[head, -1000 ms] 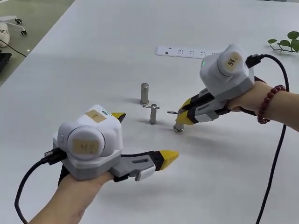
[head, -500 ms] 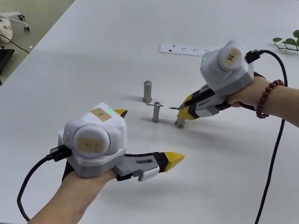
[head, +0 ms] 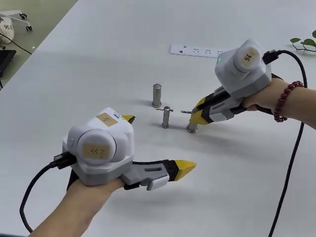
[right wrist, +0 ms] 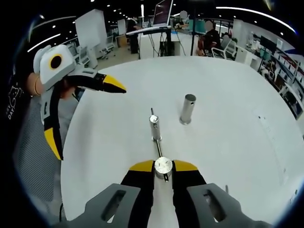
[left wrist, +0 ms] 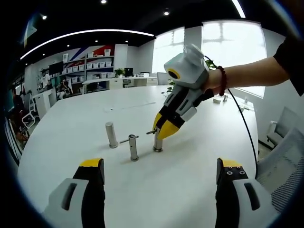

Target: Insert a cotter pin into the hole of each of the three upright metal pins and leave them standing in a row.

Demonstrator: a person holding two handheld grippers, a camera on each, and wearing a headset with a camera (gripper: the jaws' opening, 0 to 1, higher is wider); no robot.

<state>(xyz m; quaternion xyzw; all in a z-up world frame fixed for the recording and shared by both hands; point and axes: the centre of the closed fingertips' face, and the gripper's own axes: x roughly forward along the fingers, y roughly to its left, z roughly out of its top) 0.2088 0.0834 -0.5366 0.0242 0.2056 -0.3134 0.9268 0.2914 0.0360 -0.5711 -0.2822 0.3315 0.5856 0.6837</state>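
Three metal pins stand on the white table: a far pin, a middle pin with a cotter pin through its top, and a near pin. My right gripper sits over the near pin's top, shut on a second cotter pin that sticks out toward the middle pin. My left gripper hovers open in front of the row, holding nothing.
A white power strip lies at the back of the table, green leaves at the far right. A black cable trails from the right gripper. The table's left edge borders the floor with a chair base.
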